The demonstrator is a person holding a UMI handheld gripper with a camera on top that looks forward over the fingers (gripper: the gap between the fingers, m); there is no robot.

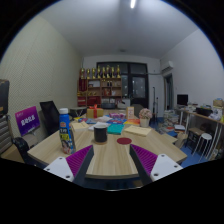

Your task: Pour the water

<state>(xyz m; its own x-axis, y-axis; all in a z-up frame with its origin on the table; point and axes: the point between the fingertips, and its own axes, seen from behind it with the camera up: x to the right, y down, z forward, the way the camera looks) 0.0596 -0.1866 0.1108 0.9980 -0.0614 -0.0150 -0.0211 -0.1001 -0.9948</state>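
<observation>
A dark cup [100, 133] stands on the wooden table [110, 158], just ahead of my fingers and a little left of centre. Left of it stands a clear bottle [66, 132] with a blue label and a light cap. A dark red round coaster [124, 141] lies right of the cup. My gripper [112, 160] is open, its purple pads [78, 160] spread wide over bare tabletop with nothing between them. The gripper hovers short of the cup and bottle.
Books, boxes and small items [118, 123] clutter the far half of the table. A purple sign [27, 120] stands at the left. Shelves with bottles [103, 85] line the back wall. A desk with a monitor [184, 104] is at the right.
</observation>
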